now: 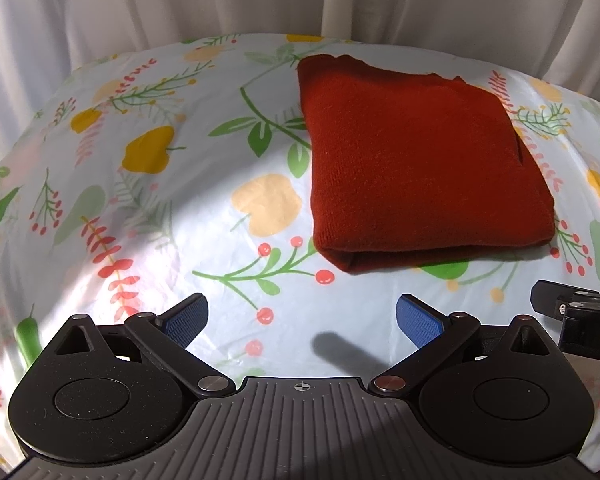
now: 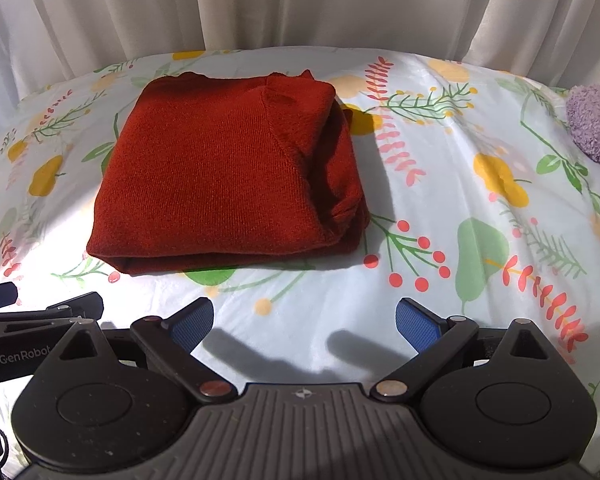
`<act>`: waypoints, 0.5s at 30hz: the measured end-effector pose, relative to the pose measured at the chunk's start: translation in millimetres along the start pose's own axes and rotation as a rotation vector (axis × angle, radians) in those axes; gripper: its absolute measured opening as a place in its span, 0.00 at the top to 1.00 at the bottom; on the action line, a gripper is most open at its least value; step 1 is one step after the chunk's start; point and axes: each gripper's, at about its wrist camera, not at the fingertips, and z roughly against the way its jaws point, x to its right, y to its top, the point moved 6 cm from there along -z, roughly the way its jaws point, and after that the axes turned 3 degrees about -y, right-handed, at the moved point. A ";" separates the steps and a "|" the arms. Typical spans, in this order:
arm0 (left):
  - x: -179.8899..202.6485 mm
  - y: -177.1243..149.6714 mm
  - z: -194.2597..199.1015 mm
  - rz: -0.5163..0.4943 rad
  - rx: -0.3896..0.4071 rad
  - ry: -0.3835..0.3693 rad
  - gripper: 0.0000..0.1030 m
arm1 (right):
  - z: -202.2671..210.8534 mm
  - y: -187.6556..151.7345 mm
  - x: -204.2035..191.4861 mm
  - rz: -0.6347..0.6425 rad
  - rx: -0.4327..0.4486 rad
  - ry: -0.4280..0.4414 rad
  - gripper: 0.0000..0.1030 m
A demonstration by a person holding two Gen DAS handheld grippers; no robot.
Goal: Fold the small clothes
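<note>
Spread wide over the worktop (image 1: 180,240): a flowered cloth, with a white curtain (image 1: 140,0) hanging behind. Lying on the cloth, toward the back and well ahead of both tools: a rust-red knitted jumper (image 2: 220,176), already folded into a thick square packet, folded edge toward the cameras, loose layers bunched along its right side. Judged from that: this garment's folding essentially done, perhaps only a tidy of the bunched side left. Farther right, near the cloth's edge: a fuzzy purple item (image 2: 592,128), possibly the next piece to fold. Left claw (image 1: 302,320): fingers spread apart, holding nothing, hovering short of the jumper's near edge. Right claw (image 2: 304,324): likewise spread apart and empty, just beside the left one.

Hard to make out: the purple item, cut off by the picture's edge, kind unknown. Hidden: the jumper's sleeves and underside, the worktop beneath the cloth, the hands holding the tools.
</note>
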 end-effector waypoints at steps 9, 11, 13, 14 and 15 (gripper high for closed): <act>-1.2 0.2 -0.8 0.002 -0.008 0.005 0.00 | -1.3 1.0 -2.4 0.009 -0.007 0.003 0.05; -1.2 0.3 -0.9 0.002 -0.009 0.003 0.00 | -1.4 1.2 -2.6 0.011 -0.007 0.002 0.05; -0.8 0.2 -1.1 0.001 -0.010 0.002 0.00 | -1.3 1.4 -2.8 0.013 -0.007 0.000 0.05; -0.6 0.3 -1.4 0.001 -0.011 0.002 0.00 | -1.1 1.6 -2.6 0.013 -0.007 -0.001 0.05; -0.3 0.2 -1.6 0.001 -0.011 0.001 0.00 | -0.9 1.8 -2.4 0.013 -0.007 -0.001 0.05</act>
